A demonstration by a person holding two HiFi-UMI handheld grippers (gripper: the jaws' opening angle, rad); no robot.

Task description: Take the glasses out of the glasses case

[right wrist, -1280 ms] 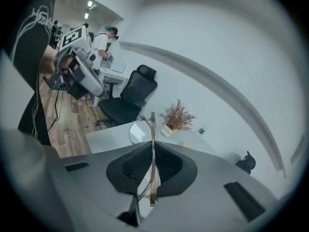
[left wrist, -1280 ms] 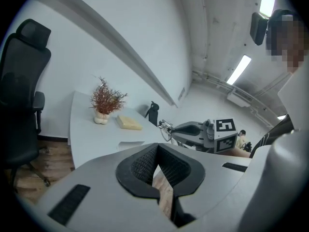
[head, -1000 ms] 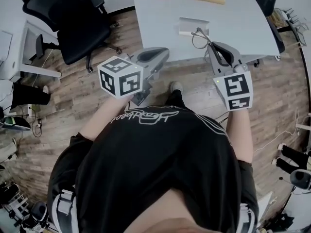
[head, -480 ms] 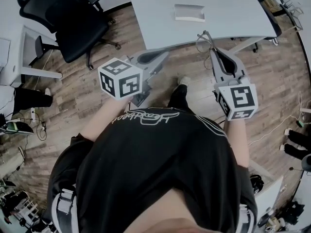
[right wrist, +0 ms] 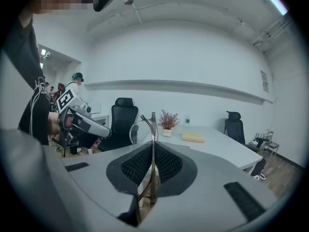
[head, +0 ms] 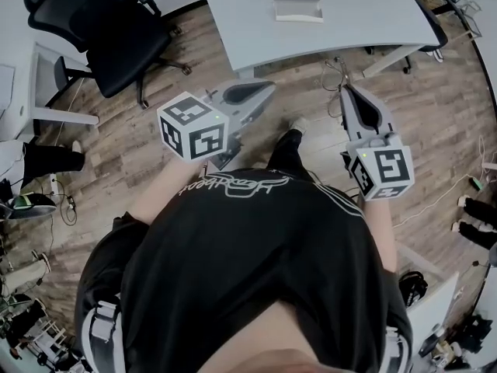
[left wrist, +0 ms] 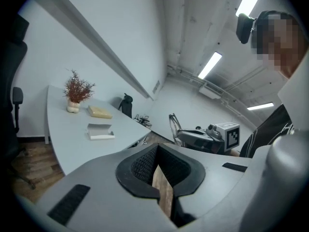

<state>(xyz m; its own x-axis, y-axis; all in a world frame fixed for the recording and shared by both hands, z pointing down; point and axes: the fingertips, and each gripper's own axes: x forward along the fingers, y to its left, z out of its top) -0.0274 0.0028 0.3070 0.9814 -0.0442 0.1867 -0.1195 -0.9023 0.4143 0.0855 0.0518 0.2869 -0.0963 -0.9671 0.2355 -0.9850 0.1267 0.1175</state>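
Observation:
The glasses (head: 335, 74) are thin wire-framed, and my right gripper (head: 346, 93) is shut on them, holding them over the wood floor just off the table's near edge. In the right gripper view the glasses (right wrist: 151, 124) stand upright between the pads. The white glasses case (head: 298, 8) lies open on the grey table (head: 365, 29), and the same case (left wrist: 100, 131) shows in the left gripper view. My left gripper (head: 261, 92) hangs over the floor to the left, shut with nothing in it.
A black office chair (head: 109, 22) stands left of the table. At the table's far end are a small dried plant (left wrist: 75, 93) and a yellowish block (left wrist: 99, 111). Cables and equipment lie along the right edge of the floor.
The right gripper has drawn back from the table with the glasses, out over the floor. The table and case have slid toward the top of the head view. The left gripper barely moved.

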